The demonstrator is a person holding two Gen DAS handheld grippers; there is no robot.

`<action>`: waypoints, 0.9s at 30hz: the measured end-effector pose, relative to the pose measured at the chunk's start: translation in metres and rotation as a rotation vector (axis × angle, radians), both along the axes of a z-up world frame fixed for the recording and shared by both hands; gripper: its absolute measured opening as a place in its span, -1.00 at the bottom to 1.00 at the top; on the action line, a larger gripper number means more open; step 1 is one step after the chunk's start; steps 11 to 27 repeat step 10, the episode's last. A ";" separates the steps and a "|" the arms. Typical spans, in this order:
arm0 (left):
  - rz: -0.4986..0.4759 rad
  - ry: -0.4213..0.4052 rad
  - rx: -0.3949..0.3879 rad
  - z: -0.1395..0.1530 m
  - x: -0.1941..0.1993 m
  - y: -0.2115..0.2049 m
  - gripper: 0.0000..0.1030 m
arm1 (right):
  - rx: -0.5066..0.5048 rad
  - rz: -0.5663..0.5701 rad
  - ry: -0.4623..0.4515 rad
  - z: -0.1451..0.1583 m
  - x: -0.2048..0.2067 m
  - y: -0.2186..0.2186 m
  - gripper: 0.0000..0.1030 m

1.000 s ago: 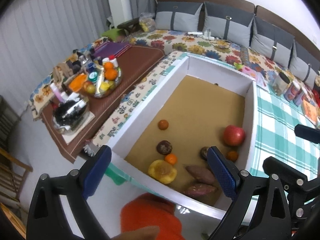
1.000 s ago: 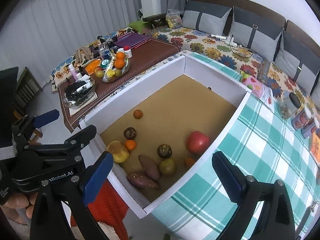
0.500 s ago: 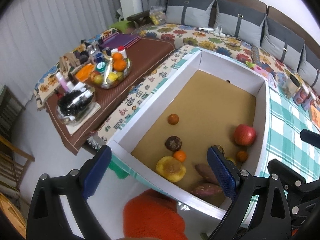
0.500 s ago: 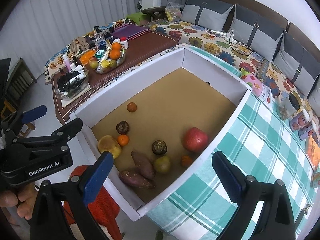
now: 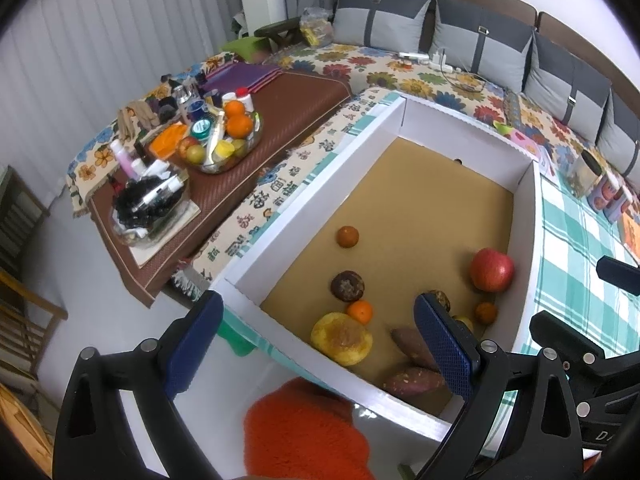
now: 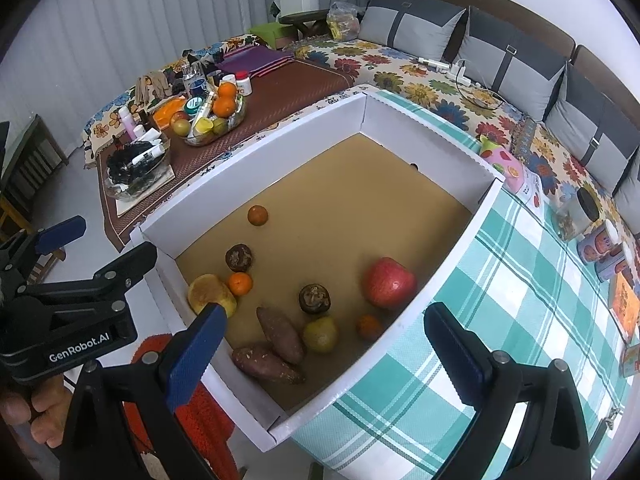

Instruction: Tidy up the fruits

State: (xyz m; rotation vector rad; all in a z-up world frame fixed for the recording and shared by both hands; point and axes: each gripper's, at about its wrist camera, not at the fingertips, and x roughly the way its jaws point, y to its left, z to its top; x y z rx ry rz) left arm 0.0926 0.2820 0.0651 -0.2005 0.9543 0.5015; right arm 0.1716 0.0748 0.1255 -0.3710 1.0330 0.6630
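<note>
A white box (image 6: 448, 280) with a brown floor holds loose fruit: a red apple (image 6: 389, 282), a small orange (image 6: 257, 215), a tangerine (image 6: 240, 283), a yellow fruit (image 6: 211, 294), two dark fruits (image 6: 239, 257), a green fruit (image 6: 320, 334) and two sweet potatoes (image 6: 280, 334). My right gripper (image 6: 320, 360) is open and empty above the box's near corner. My left gripper (image 5: 320, 344) is open and empty over the box's near wall (image 5: 304, 360); the apple (image 5: 491, 269) and yellow fruit (image 5: 341, 338) show there.
A brown low table (image 6: 280, 92) to the left carries a glass bowl of oranges (image 6: 216, 120) and toiletries. A green checked cloth (image 6: 520, 300) lies right of the box, with cans (image 6: 604, 252). An orange rug (image 5: 304, 428) lies below. A sofa with cushions (image 6: 500, 56) is behind.
Both grippers have pulled back and risen slightly, so the box and fruit sit lower and more centred in view. Both stay open. No fruit has moved.
</note>
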 end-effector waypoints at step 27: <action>-0.038 -0.014 -0.011 -0.001 0.005 -0.001 0.89 | 0.000 0.005 0.007 -0.004 0.002 0.005 0.91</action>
